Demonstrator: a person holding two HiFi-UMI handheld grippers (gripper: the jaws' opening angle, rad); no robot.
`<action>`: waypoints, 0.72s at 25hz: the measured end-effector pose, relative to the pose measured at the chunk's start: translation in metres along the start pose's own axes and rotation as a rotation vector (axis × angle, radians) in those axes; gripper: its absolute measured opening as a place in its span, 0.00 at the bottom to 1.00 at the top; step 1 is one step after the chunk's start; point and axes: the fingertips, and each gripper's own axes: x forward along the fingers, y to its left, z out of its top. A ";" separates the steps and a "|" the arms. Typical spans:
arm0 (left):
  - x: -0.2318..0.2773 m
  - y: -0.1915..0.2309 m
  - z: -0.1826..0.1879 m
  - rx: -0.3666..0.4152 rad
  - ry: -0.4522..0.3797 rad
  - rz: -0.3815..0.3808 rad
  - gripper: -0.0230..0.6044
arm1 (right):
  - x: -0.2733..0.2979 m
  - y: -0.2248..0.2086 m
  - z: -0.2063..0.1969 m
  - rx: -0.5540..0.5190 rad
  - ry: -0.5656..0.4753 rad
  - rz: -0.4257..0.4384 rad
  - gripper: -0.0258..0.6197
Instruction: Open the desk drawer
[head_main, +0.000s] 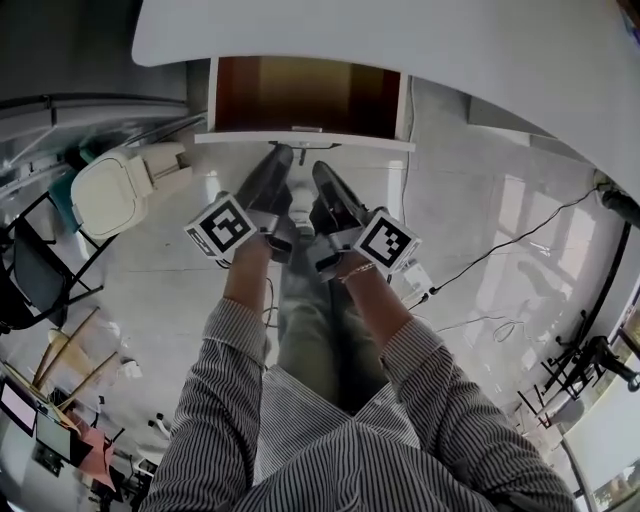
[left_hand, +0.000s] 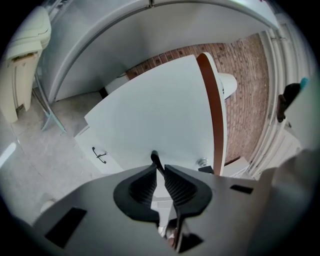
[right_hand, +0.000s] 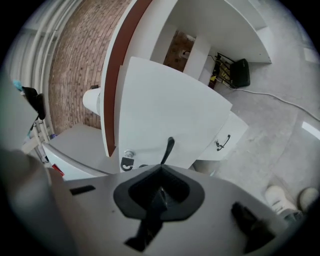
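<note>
Left hand-held gripper (left_hand: 161, 168): jaws narrow, pads pinched on the thin dark drawer handle (left_hand: 154, 158), which runs up between the tips. By its own view, that's the working grip. Centre: the drawer (head_main: 250, 138) hangs under the white table (head_main: 400, 30) and is out. The head view looks straight down into its brown inside, and the white front panel stands clear of the table edge on the person's side. Both grippers point at the middle of that panel, close side by side. Right hand-held gripper (right_hand: 161, 167): jaws fully together, with the same handle poking up just past the tips. I can't tell whether they nip its base or only sit against it. Status, my read — the opening is mostly done, with a good share of the inside exposed. The back of the drawer is hidden under the table, so I can't say how much travel remains. Left to do: maybe a last bit of pull, then let go of the handle.
</note>
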 end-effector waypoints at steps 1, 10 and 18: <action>0.001 0.000 0.000 0.004 0.005 0.000 0.12 | 0.000 -0.003 0.003 -0.001 -0.005 -0.006 0.06; 0.001 0.000 0.000 -0.006 -0.010 -0.016 0.12 | 0.014 -0.012 0.019 0.083 -0.043 0.018 0.19; 0.001 0.002 0.000 -0.014 -0.010 -0.015 0.12 | 0.027 -0.011 0.019 0.139 -0.026 0.043 0.11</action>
